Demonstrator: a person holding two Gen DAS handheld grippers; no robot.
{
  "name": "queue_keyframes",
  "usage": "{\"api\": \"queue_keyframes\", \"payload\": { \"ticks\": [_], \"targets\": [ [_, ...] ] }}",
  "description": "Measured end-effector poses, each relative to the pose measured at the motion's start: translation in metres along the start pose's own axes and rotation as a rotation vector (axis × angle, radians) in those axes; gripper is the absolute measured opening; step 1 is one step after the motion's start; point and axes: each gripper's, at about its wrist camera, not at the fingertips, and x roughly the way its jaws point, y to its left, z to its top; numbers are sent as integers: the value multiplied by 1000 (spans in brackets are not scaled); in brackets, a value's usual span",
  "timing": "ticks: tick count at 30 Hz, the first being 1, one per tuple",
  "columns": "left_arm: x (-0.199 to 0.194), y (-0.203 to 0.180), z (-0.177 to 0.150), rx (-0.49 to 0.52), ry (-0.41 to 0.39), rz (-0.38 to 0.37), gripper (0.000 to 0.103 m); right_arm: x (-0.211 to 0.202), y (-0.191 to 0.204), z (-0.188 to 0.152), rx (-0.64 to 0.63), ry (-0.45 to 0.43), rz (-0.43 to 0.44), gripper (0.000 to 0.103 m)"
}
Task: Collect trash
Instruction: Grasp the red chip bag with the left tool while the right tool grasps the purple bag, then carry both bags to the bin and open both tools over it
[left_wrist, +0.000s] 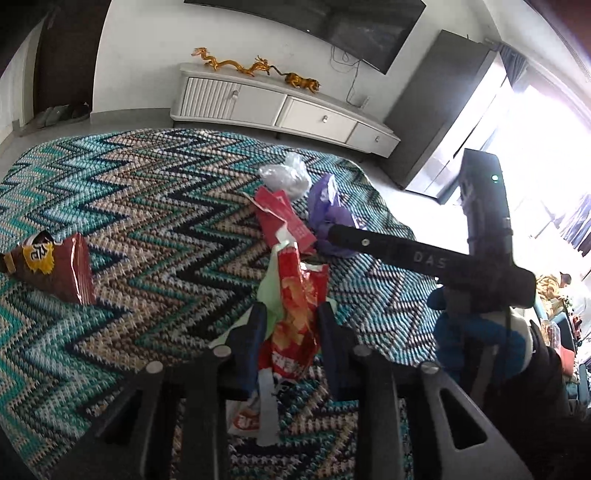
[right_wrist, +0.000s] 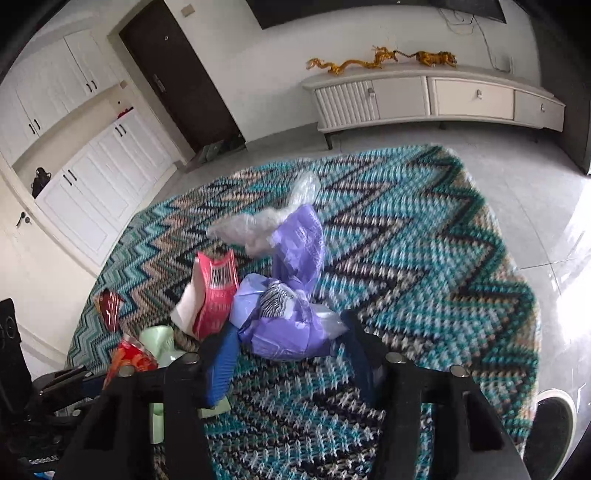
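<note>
on the zigzag rug (left_wrist: 147, 206), close to its right-hand end, the litter lies bunched together: a red snack wrapper (left_wrist: 295, 314) sits between the fingers of the left gripper (left_wrist: 291, 317), which are clenched on it, with a pale green scrap (left_wrist: 269, 288) just behind. past it lie a torn red carton (left_wrist: 284, 221), a crumpled purple bag (left_wrist: 325, 206) and a clear plastic bag (left_wrist: 284, 175), all touching or nearly so. a brown chip bag (left_wrist: 55, 266) lies well apart, near the rug's left edge, with bare rug between.

the right gripper (right_wrist: 288, 347) straddles the low end of the purple bag (right_wrist: 288, 325); whether its pads press on the plastic i cannot tell.

beyond the rug's far edge a strip of grey tiled floor (right_wrist: 406, 136) runs clear to a low white cabinet (right_wrist: 443, 99) against the wall. a dark shoe (right_wrist: 550, 432) stands just off the rug's near right corner, and more open tile spreads to the right of the rug.
</note>
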Motion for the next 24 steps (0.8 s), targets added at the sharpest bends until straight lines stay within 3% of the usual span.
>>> {"api": "queue_keyframes", "payload": {
  "ticks": [7, 17, 24],
  "targets": [
    [-15, -15, -9, 11, -46, 8, 20, -33, -3, -16, 3, -34, 12, 44],
    [-68, -16, -12, -57, -102, -37, 20, -116, 23, -61, -26, -78, 66, 44],
    [-103, -41, -22, -62, -154, -47, 20, -171, 37, -93, -17, -128, 84, 44]
  ]
}}
